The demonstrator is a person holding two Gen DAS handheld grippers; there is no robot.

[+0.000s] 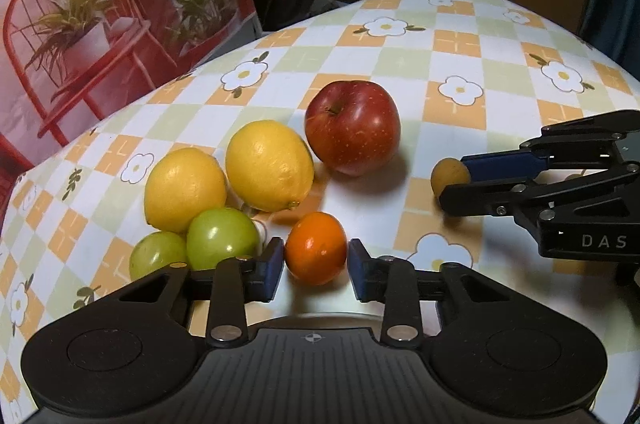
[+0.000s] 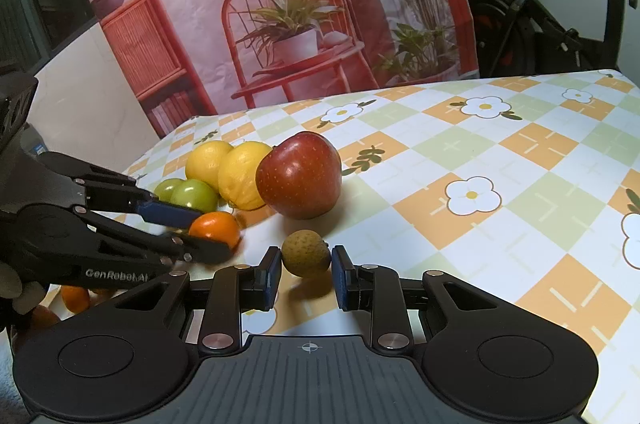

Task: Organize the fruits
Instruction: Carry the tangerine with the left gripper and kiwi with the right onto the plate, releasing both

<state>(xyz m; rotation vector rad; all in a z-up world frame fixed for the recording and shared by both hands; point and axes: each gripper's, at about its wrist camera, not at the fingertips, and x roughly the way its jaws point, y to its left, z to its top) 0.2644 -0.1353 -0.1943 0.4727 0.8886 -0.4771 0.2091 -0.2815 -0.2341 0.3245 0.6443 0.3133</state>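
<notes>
1. Fruit lies grouped on the checked floral tablecloth (image 1: pixel 460 36): two lemons (image 1: pixel 269 164), two green fruits (image 1: pixel 222 238) and a red apple (image 1: pixel 353 127).
2. The left gripper (image 1: pixel 316 266) brackets a small orange (image 1: pixel 316 248). The orange sits between the blue pads (image 1: pixel 273 270), near their tips. On the left the pad appears to touch it; on the right a thin gap shows, so the jaws are not visibly clamped on it.
3. In the right wrist view that orange (image 2: pixel 214 229) sits between the left gripper's two fingers, just in front of the green fruits (image 2: pixel 195 194).
4. The right gripper (image 2: pixel 306 270) frames a small brownish round fruit (image 2: pixel 306 253), which sits at the fingertips, the pads touching or nearly touching each side; whether they squeeze it I cannot tell.
5. This brown fruit lies just in front of the apple (image 2: pixel 299 174), apart from it.
</notes>
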